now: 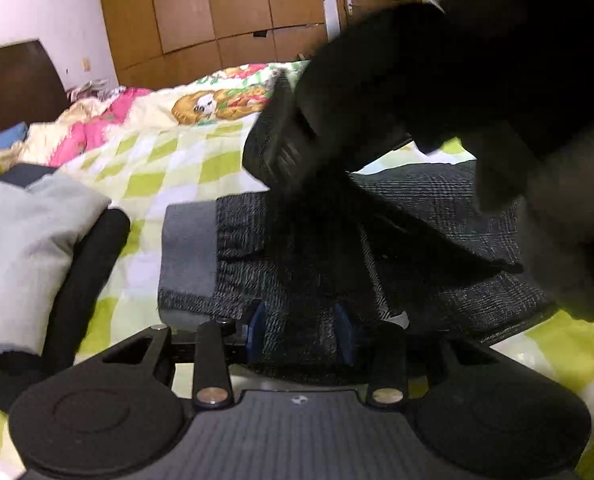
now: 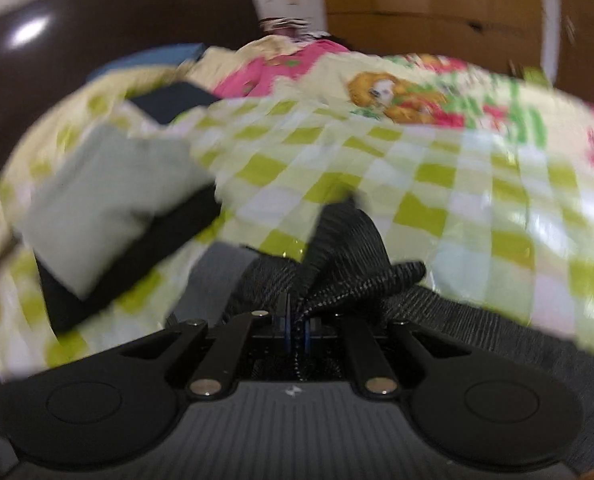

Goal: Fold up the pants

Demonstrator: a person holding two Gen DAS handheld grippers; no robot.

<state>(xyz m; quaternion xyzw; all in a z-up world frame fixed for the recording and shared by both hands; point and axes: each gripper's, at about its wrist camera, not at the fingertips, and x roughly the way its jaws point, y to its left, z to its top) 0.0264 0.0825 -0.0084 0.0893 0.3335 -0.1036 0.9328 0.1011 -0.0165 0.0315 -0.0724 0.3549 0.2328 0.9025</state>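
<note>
Dark woven plaid pants (image 1: 437,216) were spread on the glossy green-checked bedspread (image 1: 185,168). Left gripper (image 1: 303,328) was seen part-open with cloth between its blue pads; grip unclear. Right gripper (image 2: 297,334) was pinched tight on a bunched fold. Folded grey garment (image 1: 21,240) lay left; a blurred black mass blocked the upper right.

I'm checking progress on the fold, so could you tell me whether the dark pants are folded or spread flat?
Partly folded: the pants lie doubled in layers on the bedspread, one bunched edge pinched in the right gripper.
</note>
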